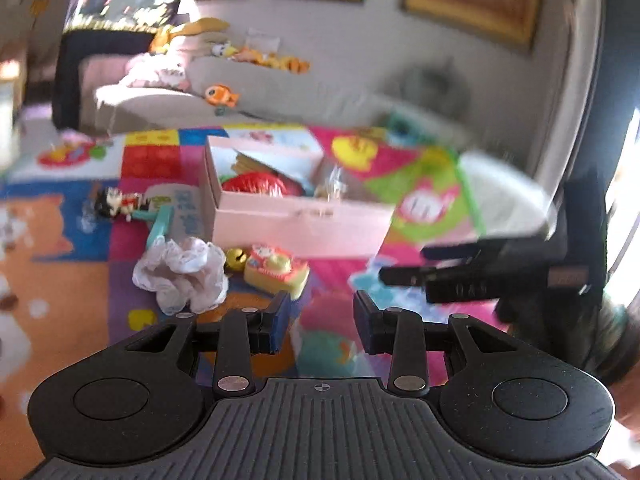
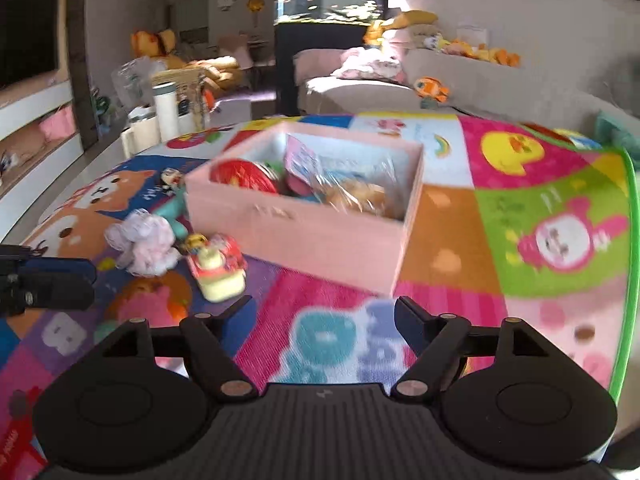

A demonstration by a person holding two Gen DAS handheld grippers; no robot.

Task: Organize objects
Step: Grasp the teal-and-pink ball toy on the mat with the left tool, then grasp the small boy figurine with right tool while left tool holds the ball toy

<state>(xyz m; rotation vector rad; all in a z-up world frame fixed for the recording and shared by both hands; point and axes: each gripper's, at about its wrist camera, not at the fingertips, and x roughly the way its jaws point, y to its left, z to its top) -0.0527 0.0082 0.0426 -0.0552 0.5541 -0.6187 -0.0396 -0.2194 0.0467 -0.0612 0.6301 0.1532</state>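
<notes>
Toys lay beside the pink box (image 2: 304,224) on the play mat (image 2: 520,168): the yellow toy car (image 1: 276,270) sat ahead-left of the left tool (image 1: 320,320), nearer it; both tools hung released, empty, the right tool (image 2: 324,312) wider.

The left gripper (image 1: 320,322) points forward and slightly down, its jaws partly apart with nothing between the blue pads (image 1: 282,326). The right gripper (image 2: 324,314) is tilted downward too, jaws set wide and empty. Each shows in the other's view: the right gripper (image 1: 404,266) juts in from the right edge of the left view, the left gripper (image 2: 86,280) from the left edge of the right view, so the two sit side by side, near but not touching.
</notes>
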